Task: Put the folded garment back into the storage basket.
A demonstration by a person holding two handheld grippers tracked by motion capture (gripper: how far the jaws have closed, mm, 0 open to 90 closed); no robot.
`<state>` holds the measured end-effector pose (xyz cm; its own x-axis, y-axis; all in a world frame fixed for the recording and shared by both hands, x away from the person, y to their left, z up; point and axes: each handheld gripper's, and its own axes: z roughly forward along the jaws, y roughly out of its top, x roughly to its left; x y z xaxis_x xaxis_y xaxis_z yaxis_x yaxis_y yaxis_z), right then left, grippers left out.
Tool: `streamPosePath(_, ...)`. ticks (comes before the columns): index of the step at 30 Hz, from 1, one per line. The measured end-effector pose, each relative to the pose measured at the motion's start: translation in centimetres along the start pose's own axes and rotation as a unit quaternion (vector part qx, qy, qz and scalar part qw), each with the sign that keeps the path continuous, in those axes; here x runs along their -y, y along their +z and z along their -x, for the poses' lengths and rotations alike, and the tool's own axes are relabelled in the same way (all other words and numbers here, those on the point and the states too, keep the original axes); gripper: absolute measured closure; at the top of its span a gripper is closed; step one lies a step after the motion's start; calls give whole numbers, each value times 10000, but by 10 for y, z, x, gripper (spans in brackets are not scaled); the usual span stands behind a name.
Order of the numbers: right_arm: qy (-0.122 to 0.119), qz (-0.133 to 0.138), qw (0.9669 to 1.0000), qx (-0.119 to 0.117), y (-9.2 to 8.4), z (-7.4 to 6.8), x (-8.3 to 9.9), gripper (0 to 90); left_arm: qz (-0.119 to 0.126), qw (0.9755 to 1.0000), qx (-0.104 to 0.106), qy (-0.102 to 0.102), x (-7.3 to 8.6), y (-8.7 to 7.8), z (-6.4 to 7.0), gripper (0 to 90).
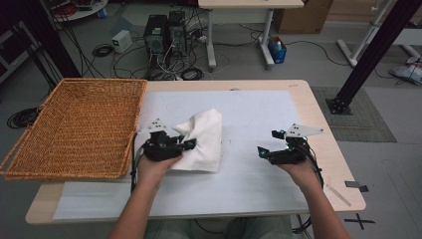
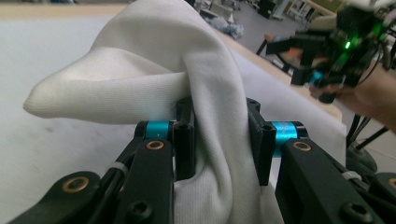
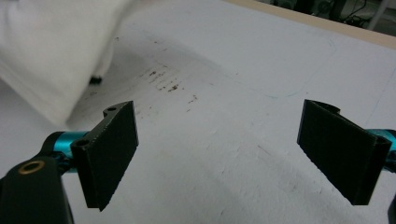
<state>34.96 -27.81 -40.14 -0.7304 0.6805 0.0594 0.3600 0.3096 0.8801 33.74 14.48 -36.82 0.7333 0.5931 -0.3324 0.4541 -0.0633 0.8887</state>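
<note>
A white cloth (image 1: 204, 138) is bunched and partly lifted off the white mat (image 1: 259, 114) left of the table's middle. My left gripper (image 1: 185, 144) is shut on the cloth (image 2: 205, 102); a thick fold passes between its two black jaws and drapes over them. One corner of the cloth sticks out to the left in the left gripper view. My right gripper (image 1: 268, 144) rests over the mat at the right, open, jaws wide apart with nothing between them (image 3: 217, 154). The cloth (image 3: 51, 51) shows blurred at the upper left of the right gripper view.
A large wicker basket (image 1: 79, 129) sits on the table's left side, beside the cloth. The mat has small dark specks (image 3: 168, 84) near the cloth. Computer towers (image 1: 164, 35) and cables lie on the floor beyond the table.
</note>
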Motion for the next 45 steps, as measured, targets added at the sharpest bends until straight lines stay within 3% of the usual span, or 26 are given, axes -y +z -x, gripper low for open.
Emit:
streamPosePath(5,-9,35,10000,22,-3,0,-3,123,175,9994,-241,197,-33,-37,-4,691)
streamPosePath(10,-14,26,10000,29,-3,-2,-4,123,307,9976,-555,264,-52,-77,-13,691)
streamPosePath(17,-22,-9,10000,45,0,-3,-6,123,357,9932,-1051,338,-65,-141,-28,691)
streamPosePath(19,-40,-17,10000,33,2,-4,-7,123,360,9921,-1151,336,-65,-153,-32,691)
streamPosePath(22,-60,-32,10000,32,6,-5,-8,123,372,9898,-1355,236,-62,-176,-44,690)
streamPosePath(30,-80,-162,9998,25,17,-9,-11,123,373,9853,-1667,59,-46,-211,-66,690)
streamPosePath(36,-85,-211,9997,35,22,-11,-11,123,371,9830,-1796,-55,-37,-228,-77,690)
streamPosePath(38,-68,-199,9998,40,22,-11,-11,123,354,9831,-1795,-59,-35,-231,-80,690)
streamPosePath(43,-48,-178,9998,103,20,-10,-11,123,310,9861,-1630,-26,-36,-230,-84,689)
streamPosePath(45,-16,-175,9998,124,19,-9,-11,123,310,9862,-1629,-24,-35,-231,-95,683)
